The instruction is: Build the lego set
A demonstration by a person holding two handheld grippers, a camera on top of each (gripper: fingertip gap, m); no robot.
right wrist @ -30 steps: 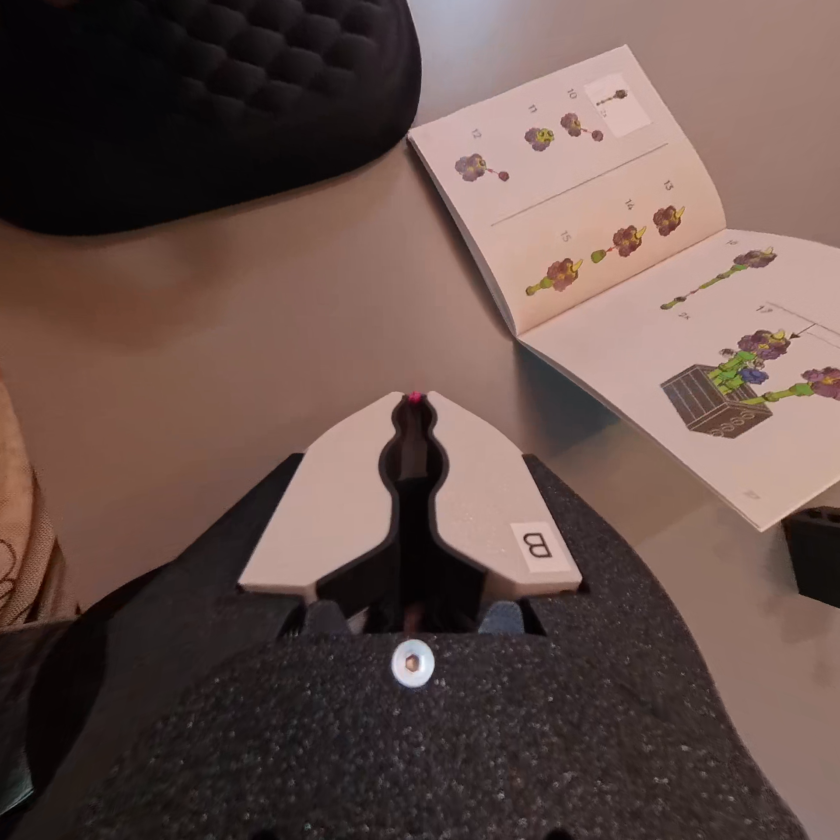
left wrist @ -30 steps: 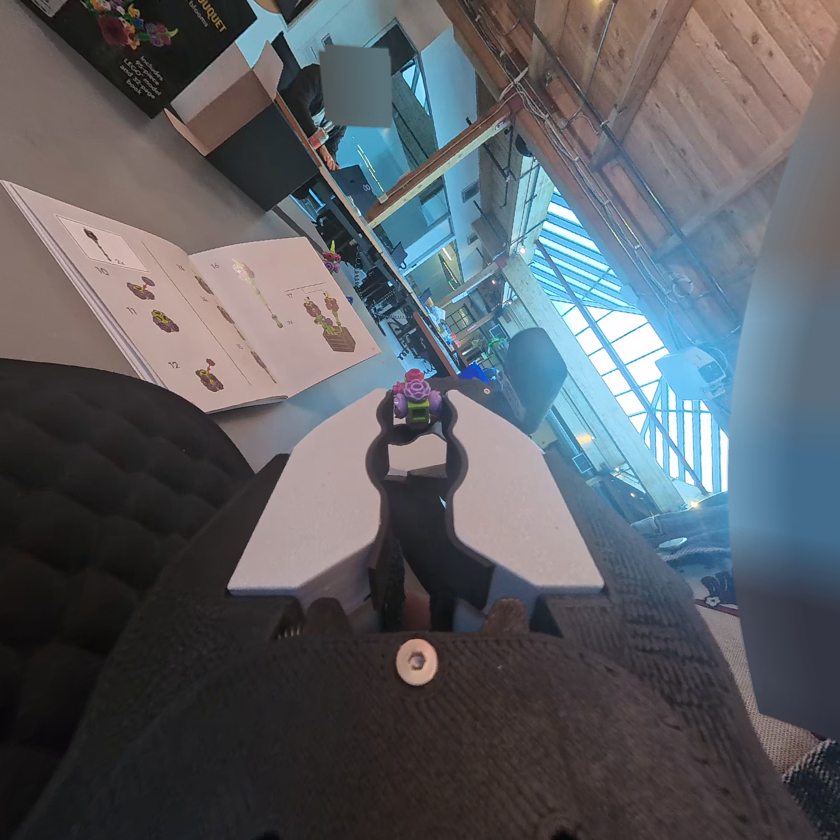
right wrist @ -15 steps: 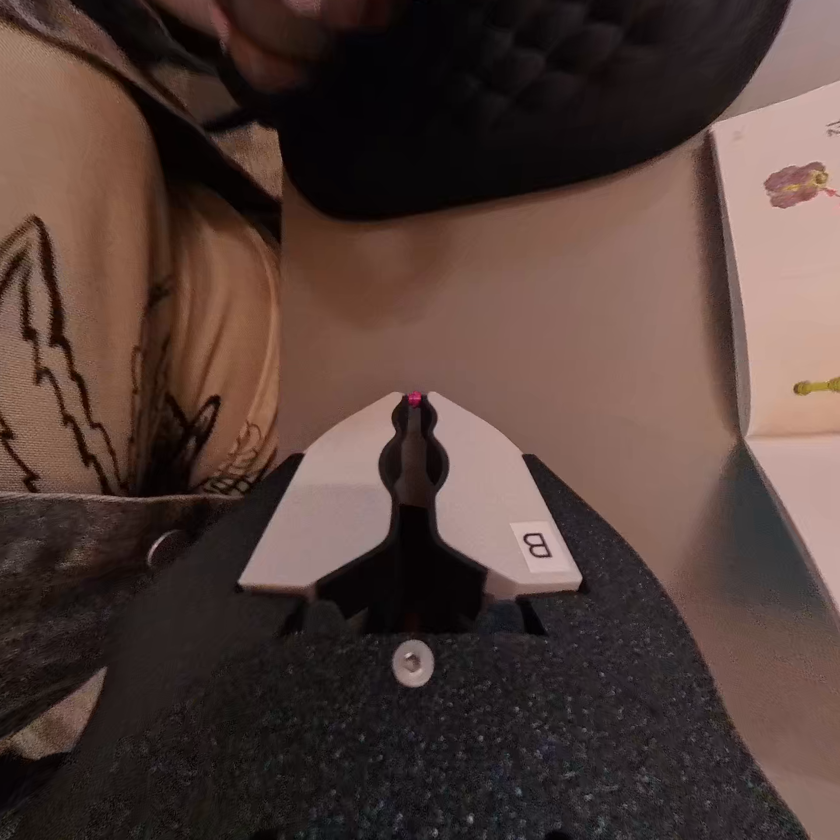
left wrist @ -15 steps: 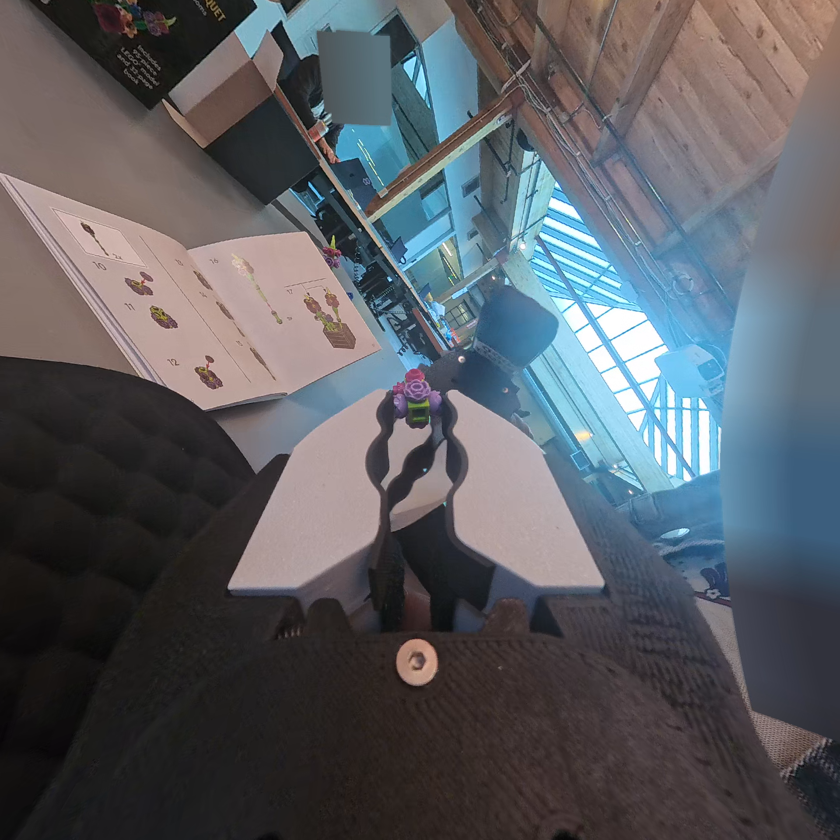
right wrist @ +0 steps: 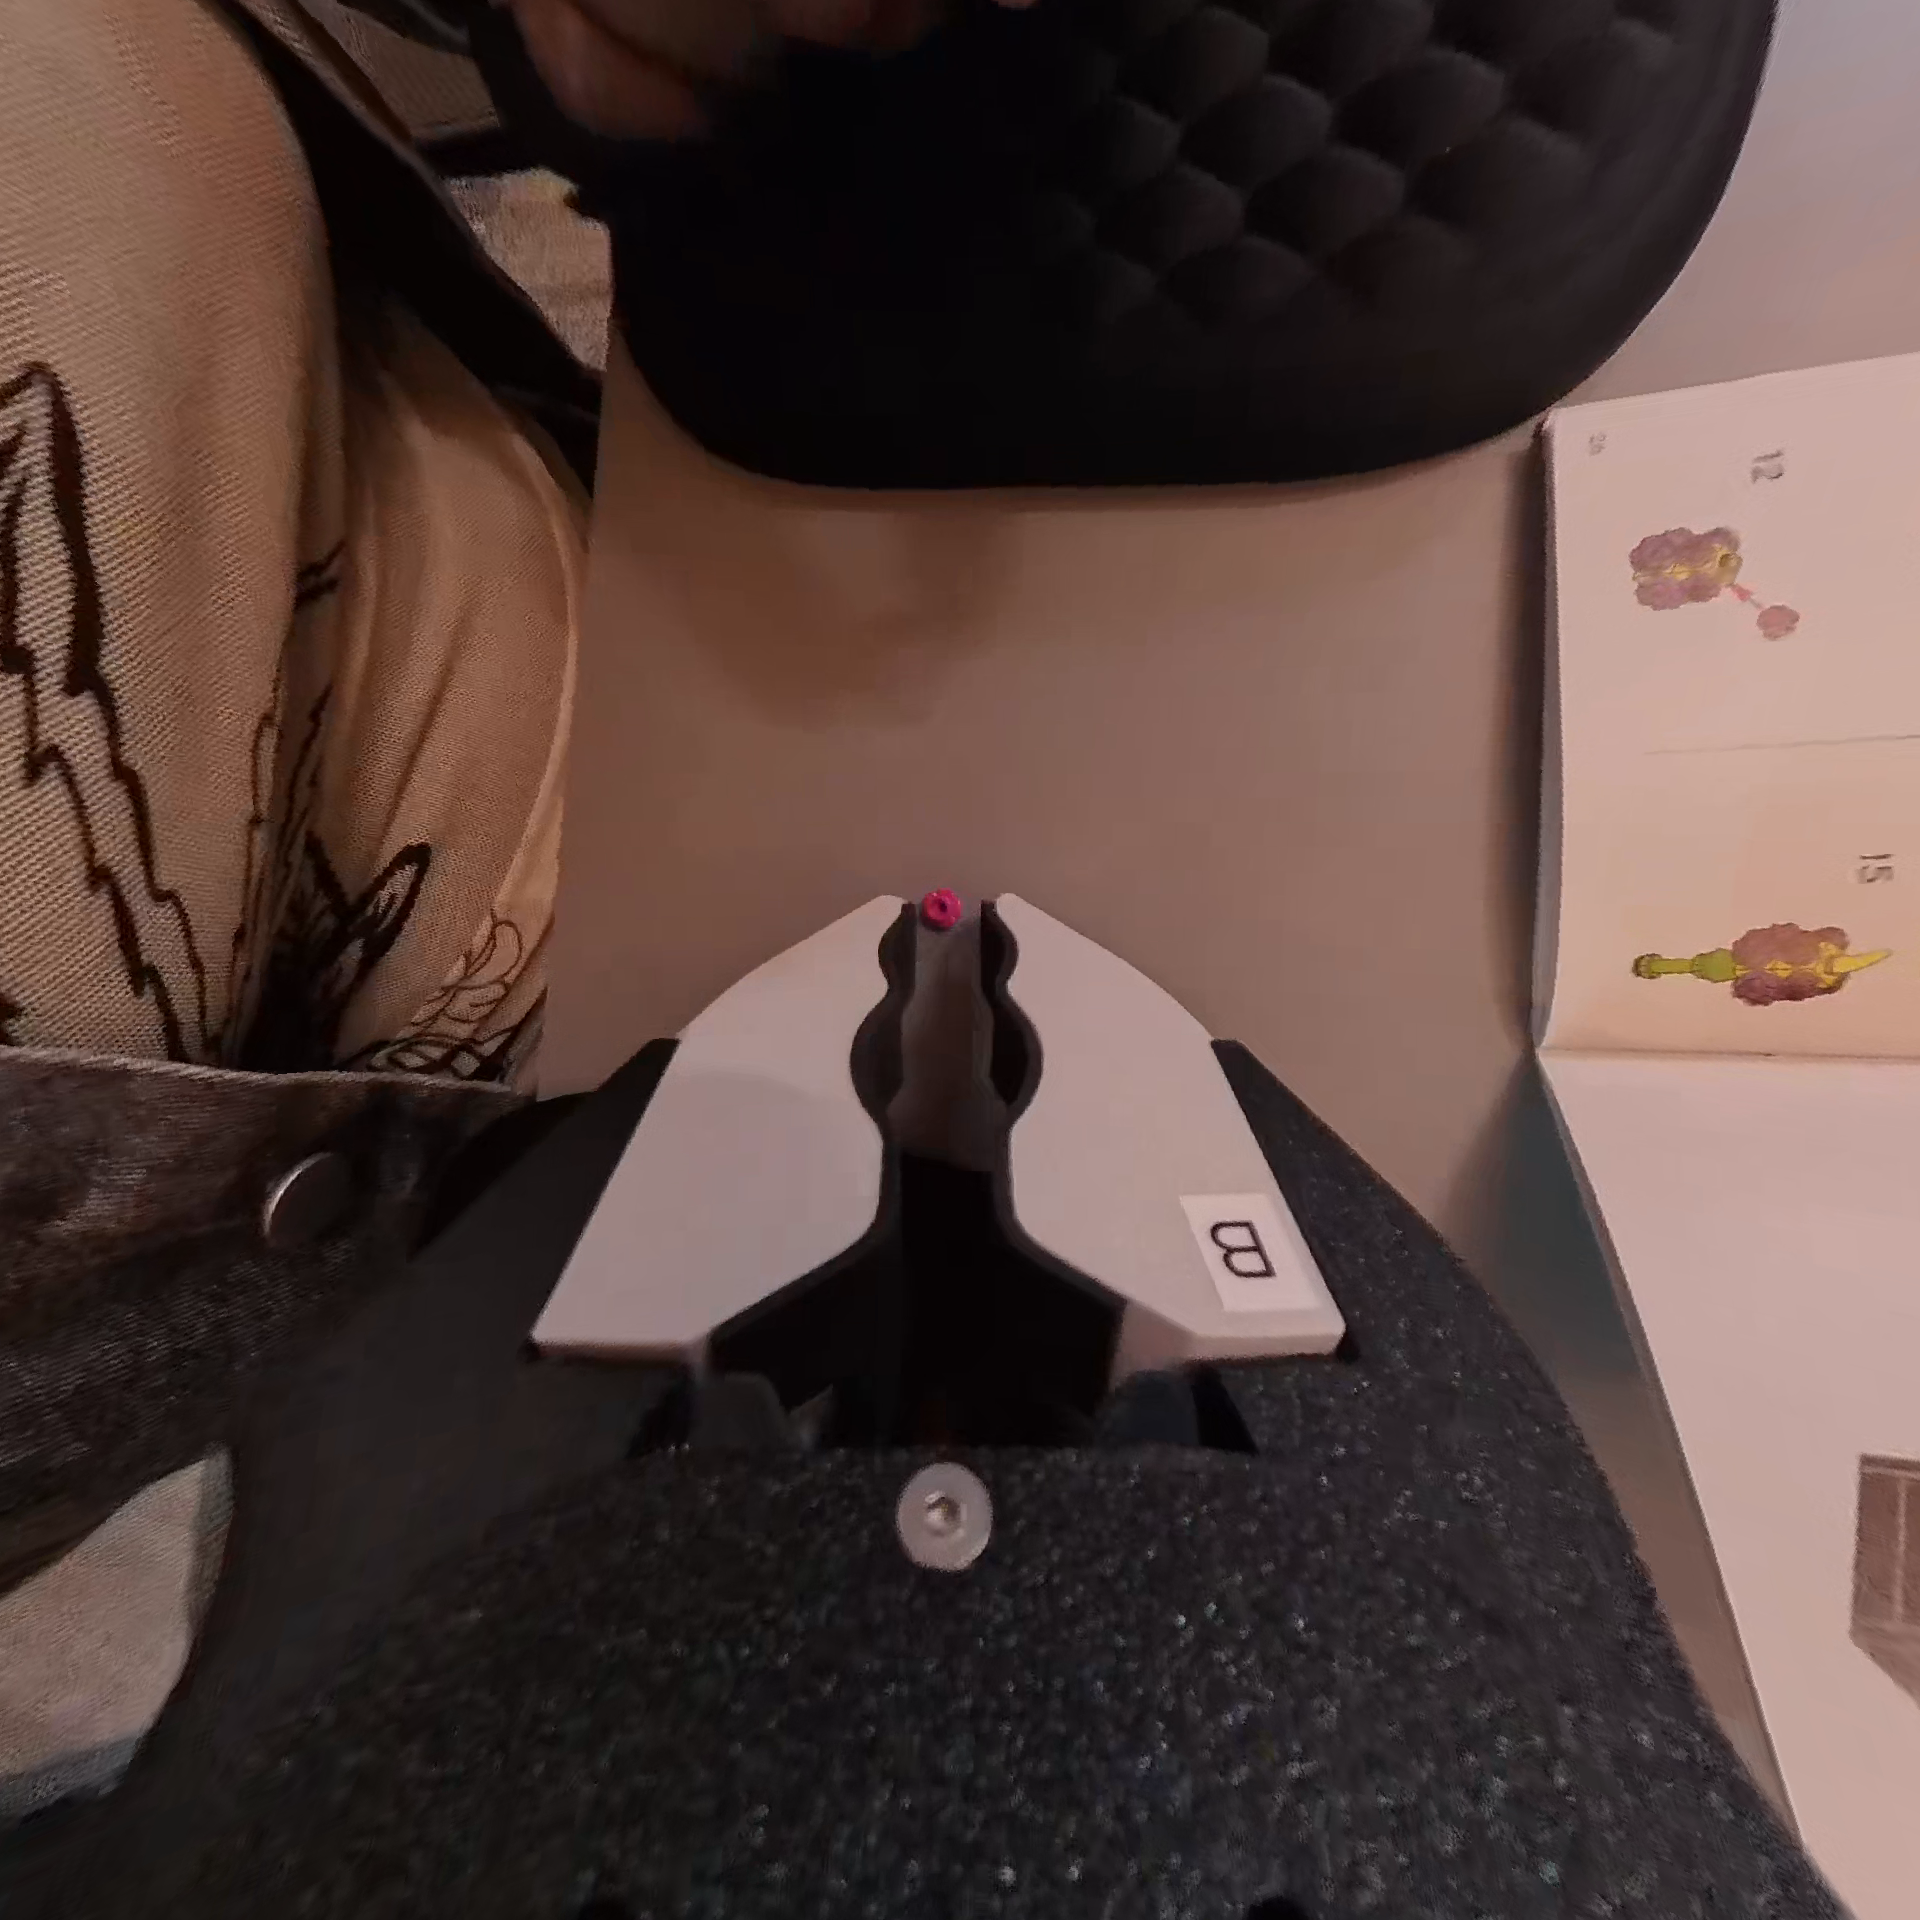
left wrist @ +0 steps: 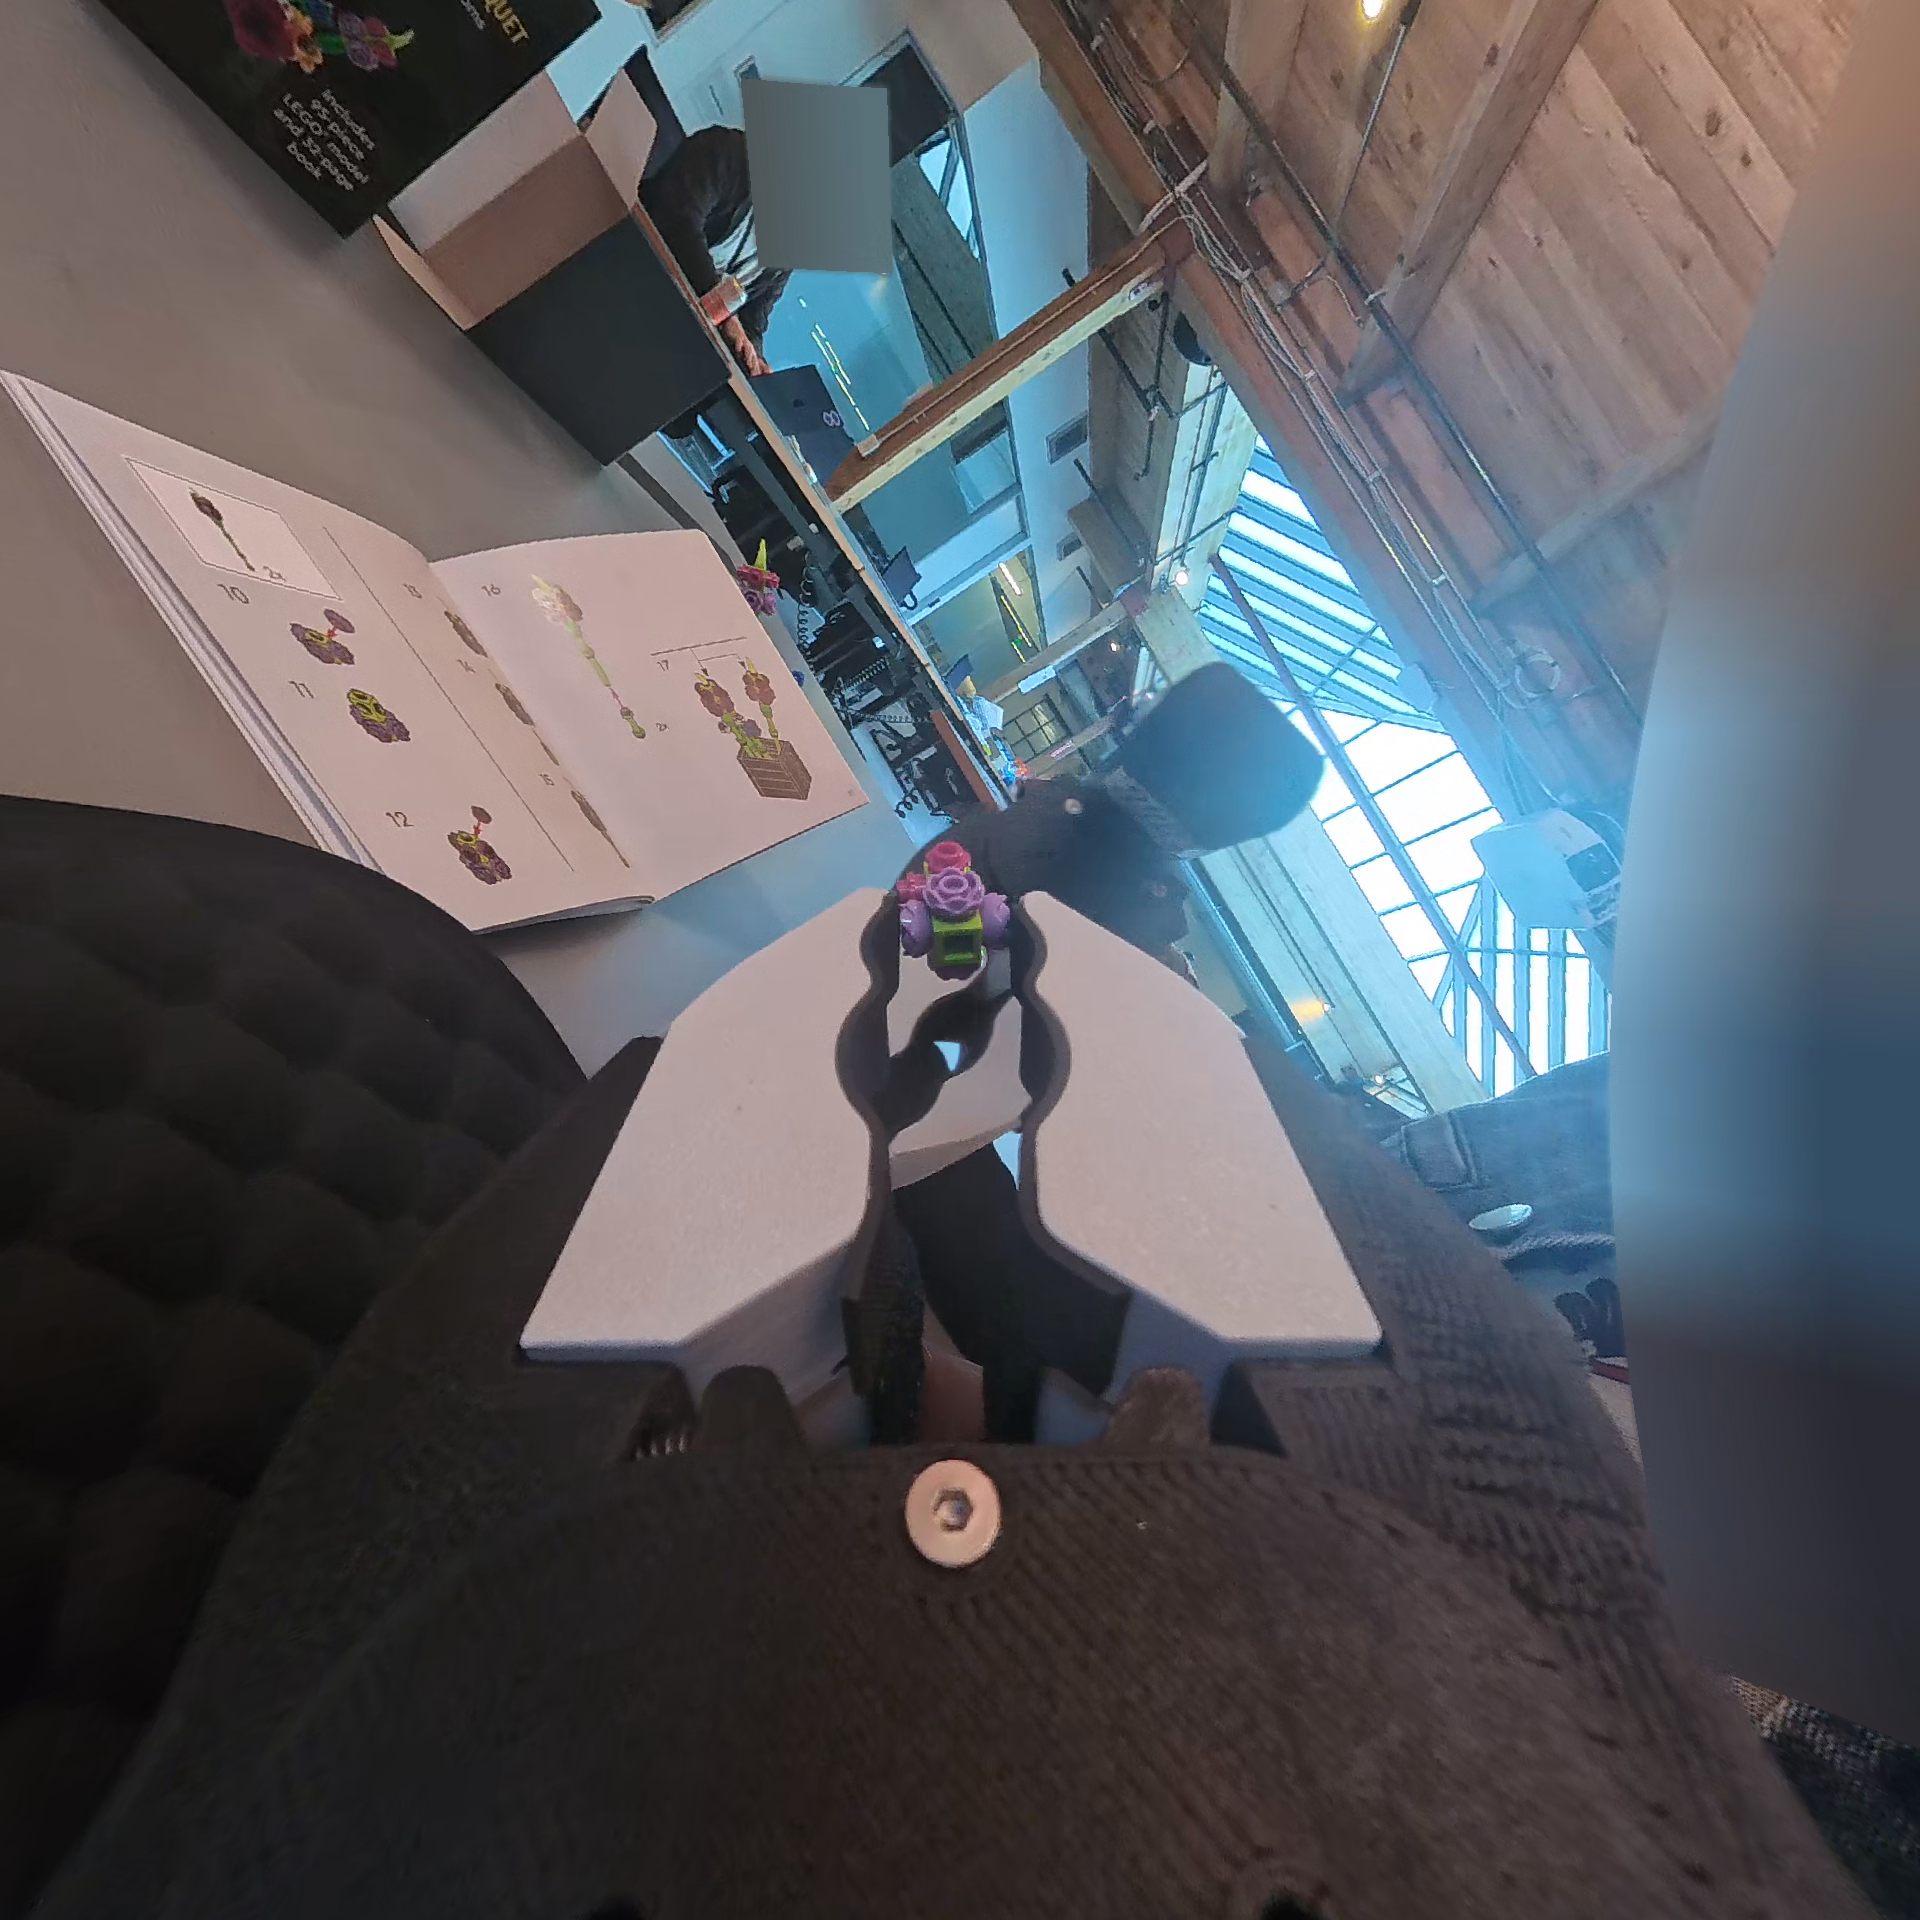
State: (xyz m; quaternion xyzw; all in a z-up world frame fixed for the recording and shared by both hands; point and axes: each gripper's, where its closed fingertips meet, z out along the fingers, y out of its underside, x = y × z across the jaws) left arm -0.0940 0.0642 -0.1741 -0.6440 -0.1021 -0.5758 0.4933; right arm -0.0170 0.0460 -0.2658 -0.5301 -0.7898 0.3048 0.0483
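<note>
My left gripper [left wrist: 954, 912] is shut on a small lego flower cluster [left wrist: 956, 891] of purple and magenta blooms on a lime green brick, held up in the air. My right gripper [right wrist: 943, 906] is shut on a tiny round magenta piece [right wrist: 940, 910] at its very tips, above the grey table [right wrist: 1039, 675]. In the left wrist view the right gripper's dark body [left wrist: 1081, 831] sits just beyond and to the right of the cluster, and its grey fingers show through my jaw gap. The open instruction booklet [left wrist: 468, 686] lies on the table; it also shows in the right wrist view [right wrist: 1745, 727].
A black dimpled foam pad [left wrist: 208, 1039] lies at the left and also shows in the right wrist view [right wrist: 1143, 208]. A black set box [left wrist: 343, 94] and an open cardboard box [left wrist: 540, 208] stand at the back. The person's patterned beige clothing [right wrist: 208, 520] fills the left.
My right gripper swung left toward the person's body, so the booklet slid to the right edge of its view. In the left view it came up close behind the flower cluster. The left gripper barely moved.
</note>
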